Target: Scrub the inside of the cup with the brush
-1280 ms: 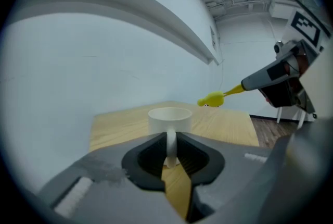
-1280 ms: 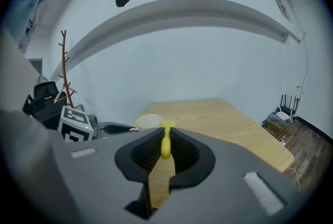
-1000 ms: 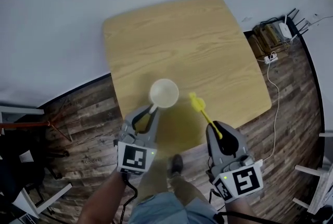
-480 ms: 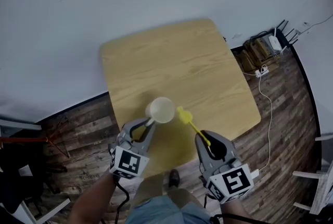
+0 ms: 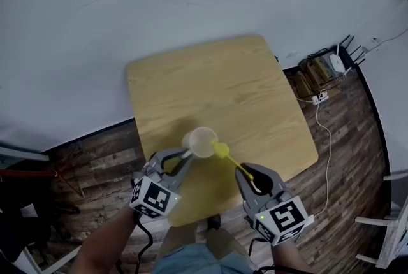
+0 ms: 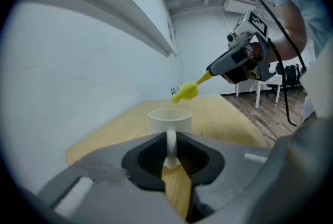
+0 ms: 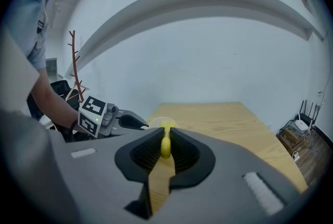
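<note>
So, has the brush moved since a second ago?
Yes. Against the table, the brush has shifted left, away from the right edge; its head is now by the cup rim.

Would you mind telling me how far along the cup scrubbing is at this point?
Done: the left gripper grips the cup by its handle, and the right gripper grips the yellow brush by its stem. In hand: the brush head hovers at the cup's rim, not yet inside. Left: lowering the head in and scrubbing the inner wall.
</note>
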The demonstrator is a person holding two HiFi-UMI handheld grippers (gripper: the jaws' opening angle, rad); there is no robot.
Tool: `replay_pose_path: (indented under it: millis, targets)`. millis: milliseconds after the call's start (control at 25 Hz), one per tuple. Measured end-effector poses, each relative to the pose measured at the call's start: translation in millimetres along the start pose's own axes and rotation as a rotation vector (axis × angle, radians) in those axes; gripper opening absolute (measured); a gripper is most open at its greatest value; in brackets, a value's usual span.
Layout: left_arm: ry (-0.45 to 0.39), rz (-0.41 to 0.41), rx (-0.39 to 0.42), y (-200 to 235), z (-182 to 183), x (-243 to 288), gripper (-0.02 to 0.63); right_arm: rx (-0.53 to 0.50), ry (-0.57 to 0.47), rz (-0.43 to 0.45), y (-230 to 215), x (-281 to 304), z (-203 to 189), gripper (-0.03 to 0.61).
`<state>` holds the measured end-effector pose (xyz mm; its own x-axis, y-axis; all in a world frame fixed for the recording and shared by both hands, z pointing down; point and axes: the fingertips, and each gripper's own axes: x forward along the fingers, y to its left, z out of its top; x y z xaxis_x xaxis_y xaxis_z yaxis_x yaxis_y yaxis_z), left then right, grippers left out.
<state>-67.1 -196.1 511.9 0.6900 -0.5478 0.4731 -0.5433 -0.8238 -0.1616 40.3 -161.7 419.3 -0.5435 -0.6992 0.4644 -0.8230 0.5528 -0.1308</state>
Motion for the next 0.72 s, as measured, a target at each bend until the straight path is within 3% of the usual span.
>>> replay_pose_path:
  millis: [160, 440, 720]
  targets:
    - [0.010, -0.010, 0.014, 6.1, 3.7, 4.4, 0.074, -0.016, 0.014, 0.034, -2.4, 6.3, 0.6, 0.041]
    - [0.025, -0.039, 0.110, 0.6, 12.9, 10.7, 0.074, -0.058, 0.039, 0.131, -15.5, 15.7, -3.1, 0.041]
    - [0.040, -0.048, 0.119, 1.2, 21.3, 15.1, 0.074, -0.131, 0.136, 0.229, -18.4, 35.9, -5.4, 0.040]
